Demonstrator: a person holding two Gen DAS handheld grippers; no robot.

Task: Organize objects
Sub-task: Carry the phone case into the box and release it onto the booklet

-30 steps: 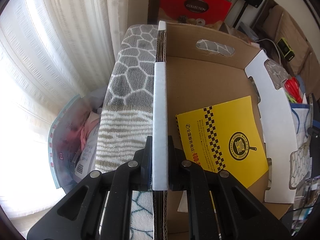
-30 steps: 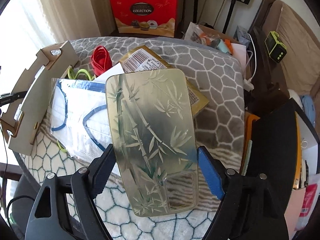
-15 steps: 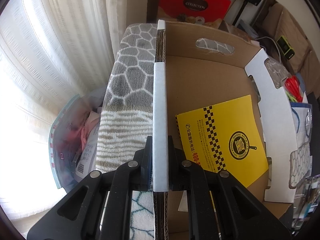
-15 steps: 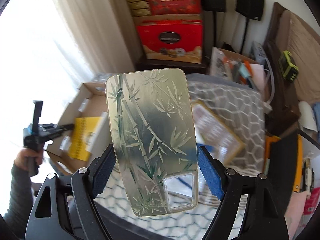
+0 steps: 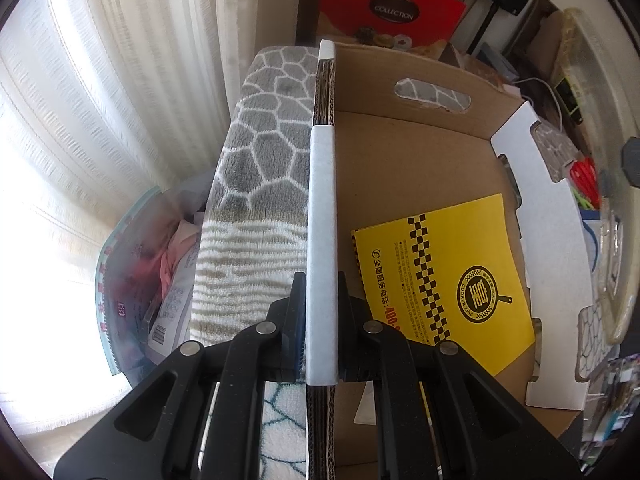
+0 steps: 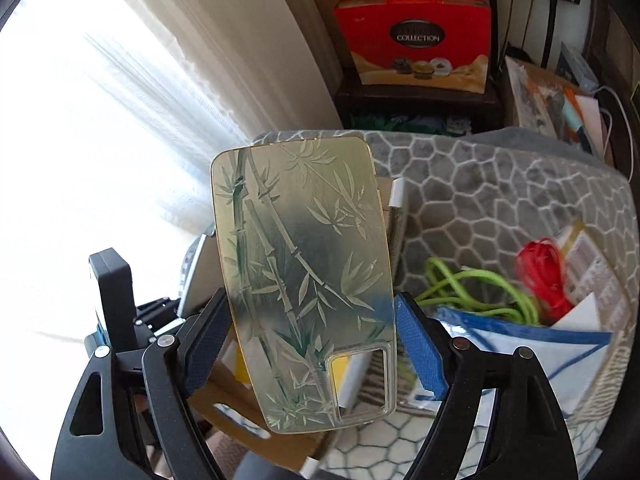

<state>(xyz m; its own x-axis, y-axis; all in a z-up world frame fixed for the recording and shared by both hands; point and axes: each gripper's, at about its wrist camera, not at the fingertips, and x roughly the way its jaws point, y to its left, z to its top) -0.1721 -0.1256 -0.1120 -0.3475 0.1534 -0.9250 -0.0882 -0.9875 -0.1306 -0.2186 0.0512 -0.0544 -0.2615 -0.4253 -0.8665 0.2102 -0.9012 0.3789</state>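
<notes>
My left gripper (image 5: 321, 320) is shut on the left wall (image 5: 321, 208) of an open cardboard box (image 5: 420, 152). A yellow booklet (image 5: 444, 284) lies flat inside the box. My right gripper (image 6: 312, 344) is shut on a clear phone case with a green bamboo print (image 6: 304, 276) and holds it in the air above the box. The case shows blurred at the right edge of the left wrist view (image 5: 600, 160). The left gripper also shows at the lower left of the right wrist view (image 6: 132, 320).
The box sits on a grey honeycomb-pattern blanket (image 6: 500, 200). A green cord (image 6: 476, 292), a red ribbon coil (image 6: 544, 276) and a bag of face masks (image 6: 540, 352) lie to the right of the box. A red gift box (image 6: 416, 40) stands behind. Curtains (image 5: 120, 80) hang at left.
My right gripper has carried the phone case up off the blanket and leftward, over the box. My left gripper has kept its hold on the box wall.
</notes>
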